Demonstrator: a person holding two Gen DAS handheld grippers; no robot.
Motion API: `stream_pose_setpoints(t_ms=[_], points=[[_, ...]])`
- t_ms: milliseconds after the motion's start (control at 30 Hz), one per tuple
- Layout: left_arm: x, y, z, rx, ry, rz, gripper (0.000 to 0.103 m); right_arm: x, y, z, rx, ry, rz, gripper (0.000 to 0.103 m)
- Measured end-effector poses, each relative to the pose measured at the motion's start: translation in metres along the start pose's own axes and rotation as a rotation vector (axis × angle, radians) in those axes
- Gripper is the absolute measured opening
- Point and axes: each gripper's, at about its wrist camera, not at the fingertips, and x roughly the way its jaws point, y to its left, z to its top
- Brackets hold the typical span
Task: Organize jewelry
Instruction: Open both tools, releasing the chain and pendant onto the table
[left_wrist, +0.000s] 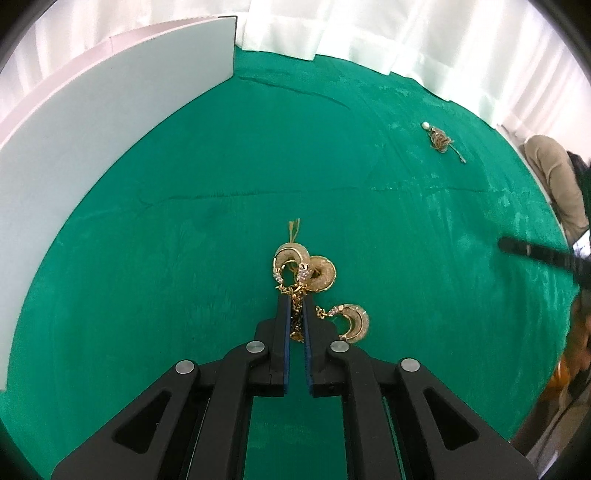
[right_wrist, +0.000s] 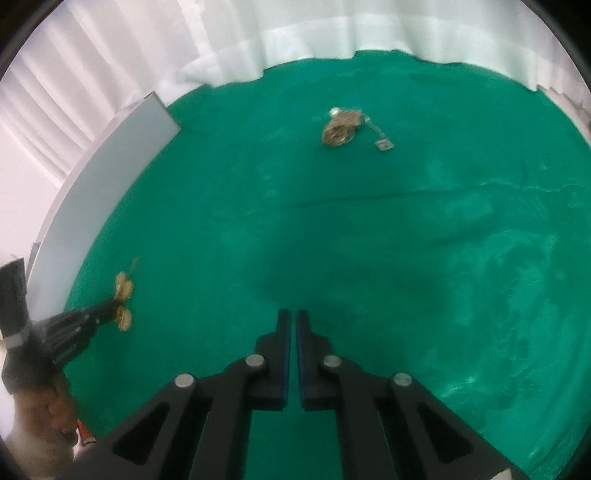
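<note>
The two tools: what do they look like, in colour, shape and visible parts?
Both the left tool and the right tool are matte black, with angular linkage arms that have triangular cut-outs and round silver pivot pins. Each has two straight narrow fingers lined inside with blue pads. No cables or markings can be read.

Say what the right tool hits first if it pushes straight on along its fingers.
Nothing nearby: ahead of the right tool lies bare green cloth. The first object roughly in line is the pearl-and-gold jewelry pile, slightly right of the axis. Depth is unclear.
</note>
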Motion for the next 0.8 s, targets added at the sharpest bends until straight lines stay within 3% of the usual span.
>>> stream_pose_setpoints(t_ms=[33,67,100,133,200,367,467,533,633,800], points=[[-0.001,0.001,-0.001,-0.006,0.002,-0.008,0.014,0.000,-0.005,0.011,0.029,-0.013,-0.001,0.012],[-0.001,0.001,0.000,-0.020,0.004,-0.026,0.019,0.001,-0.012,0.023,0.068,-0.035,0.003,0.028],[-0.002,0.002,-0.001,-0.030,0.004,-0.038,0.033,0.003,-0.014,0.033,0.097,-0.046,0.004,0.046],[-0.004,0.003,-0.001,-0.041,0.003,-0.044,0.052,0.007,-0.020,0.048,0.136,-0.054,0.002,0.051],[-0.007,0.003,-0.003,-0.047,-0.002,-0.011,0.070,0.018,-0.027,0.074,0.201,-0.060,0.005,0.052],[-0.013,0.010,-0.008,-0.057,0.005,0.002,0.070,0.054,-0.032,0.119,0.312,-0.091,-0.043,0.051],[-0.022,0.017,-0.012,-0.054,-0.007,0.026,0.070,0.062,-0.028,0.126,0.316,-0.109,-0.122,0.018],[-0.028,0.022,-0.015,-0.055,-0.016,0.031,0.070,0.060,-0.025,0.125,0.297,-0.117,-0.127,0.008],[-0.036,0.027,-0.019,-0.051,-0.021,0.028,0.070,0.048,-0.012,0.108,0.214,-0.106,-0.085,0.008],[-0.039,0.016,-0.026,0.012,-0.004,0.003,0.071,0.021,0.019,0.041,0.020,0.007,0.033,0.008]])
